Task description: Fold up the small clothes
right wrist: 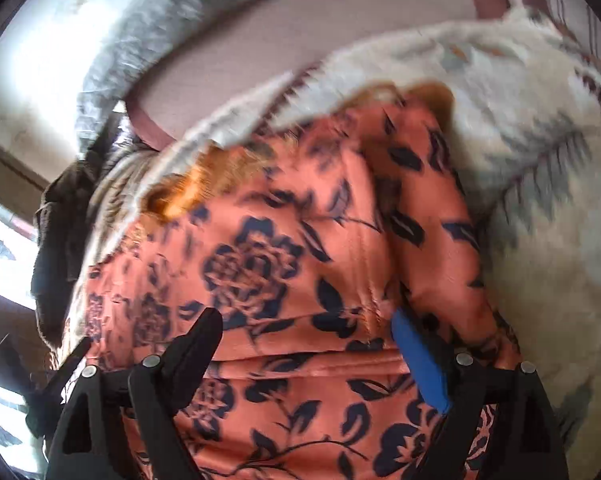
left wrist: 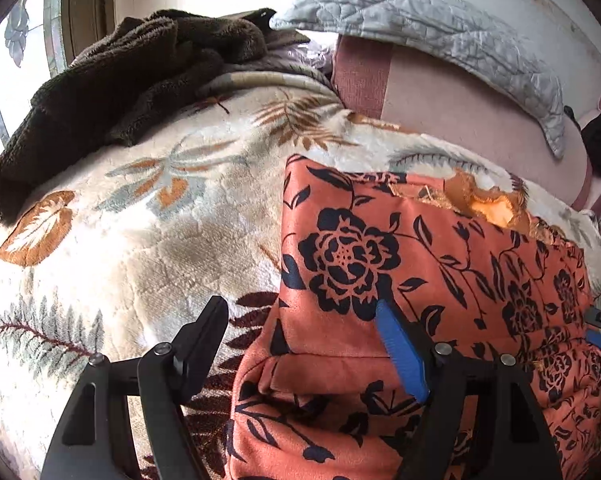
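An orange garment with a black flower print (left wrist: 420, 264) lies on a cream leaf-print blanket (left wrist: 140, 220), partly folded, with a fold edge near my left gripper. My left gripper (left wrist: 300, 312) is open over the garment's left edge, one finger over the blanket and the blue-padded finger (left wrist: 400, 352) over the cloth. In the right wrist view the same garment (right wrist: 284, 264) fills the middle, blurred. My right gripper (right wrist: 306, 320) is open just above the cloth and holds nothing. Its tip also shows in the left wrist view (left wrist: 598, 328).
A dark brown fleece (left wrist: 112, 92) lies heaped at the far left of the bed. A grey quilted pillow (left wrist: 440, 36) and a pink pillow (left wrist: 460, 108) lie behind the garment. A window (left wrist: 16, 40) is at the far left.
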The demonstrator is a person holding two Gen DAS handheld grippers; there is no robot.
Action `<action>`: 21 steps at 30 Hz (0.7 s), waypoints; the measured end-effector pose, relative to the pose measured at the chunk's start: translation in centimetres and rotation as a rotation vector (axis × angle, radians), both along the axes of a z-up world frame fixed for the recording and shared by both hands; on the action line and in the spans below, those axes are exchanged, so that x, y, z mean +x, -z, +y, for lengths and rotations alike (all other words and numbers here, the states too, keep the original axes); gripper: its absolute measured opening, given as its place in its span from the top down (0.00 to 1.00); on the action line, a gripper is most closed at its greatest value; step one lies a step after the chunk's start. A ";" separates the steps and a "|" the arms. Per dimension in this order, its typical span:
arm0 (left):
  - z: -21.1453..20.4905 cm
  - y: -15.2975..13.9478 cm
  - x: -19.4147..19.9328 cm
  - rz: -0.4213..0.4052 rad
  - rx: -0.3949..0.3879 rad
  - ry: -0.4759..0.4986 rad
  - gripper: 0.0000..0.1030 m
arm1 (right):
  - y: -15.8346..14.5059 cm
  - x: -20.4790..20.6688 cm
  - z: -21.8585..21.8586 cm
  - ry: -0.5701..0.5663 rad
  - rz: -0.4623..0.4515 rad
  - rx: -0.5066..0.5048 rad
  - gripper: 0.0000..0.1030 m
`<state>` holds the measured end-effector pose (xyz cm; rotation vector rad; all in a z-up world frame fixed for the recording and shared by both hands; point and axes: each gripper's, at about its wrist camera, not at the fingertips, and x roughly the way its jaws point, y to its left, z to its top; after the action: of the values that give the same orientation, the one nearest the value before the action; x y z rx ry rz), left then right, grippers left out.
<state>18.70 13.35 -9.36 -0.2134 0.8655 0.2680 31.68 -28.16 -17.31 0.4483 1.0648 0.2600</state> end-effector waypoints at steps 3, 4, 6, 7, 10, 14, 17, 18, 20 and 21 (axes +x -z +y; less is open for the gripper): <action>0.5 2.0 1.0 0.115 0.057 0.016 0.22 | -2.0 -1.9 -1.1 0.015 -0.078 0.120 0.14; 1.3 2.5 1.0 0.116 0.020 0.002 0.22 | -2.5 -2.3 -1.2 0.000 -0.116 0.167 0.13; 2.6 1.8 0.7 0.110 -0.061 -0.045 0.22 | -2.0 -2.3 -0.8 -0.033 -0.106 0.154 0.10; 3.1 1.3 0.3 0.099 -0.109 -0.065 0.22 | -1.0 -1.8 -0.7 -0.026 -0.039 0.100 0.10; 4.2 -0.3 -1.1 0.015 -0.207 -0.073 0.22 | -1.5 -2.6 -1.4 0.010 -0.046 0.129 0.11; 4.9 -1.1 -0.5 0.005 -0.154 -0.100 0.22 | -4.6 -3.5 -0.5 -0.053 -0.140 0.115 0.11; 5.3 -1.0 2.2 0.010 -0.190 -0.068 0.22 | -5.4 -2.2 0.1 -0.084 -0.157 0.184 0.11; 5.4 -0.6 3.3 0.019 -0.191 -0.056 0.22 | -5.1 -1.4 0.3 -0.086 -0.151 0.209 0.11; 5.6 1.2 5.9 0.086 -0.140 -0.050 0.22 | -4.0 0.1 0.4 -0.103 -0.123 0.239 0.11; 6.0 2.3 6.7 0.136 -0.098 -0.071 0.23 | -2.8 1.1 0.5 -0.096 -0.100 0.226 0.11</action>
<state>25.44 19.38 -11.63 -0.3200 1.0081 0.3089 32.80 -27.64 -14.51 0.5817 0.9643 0.4860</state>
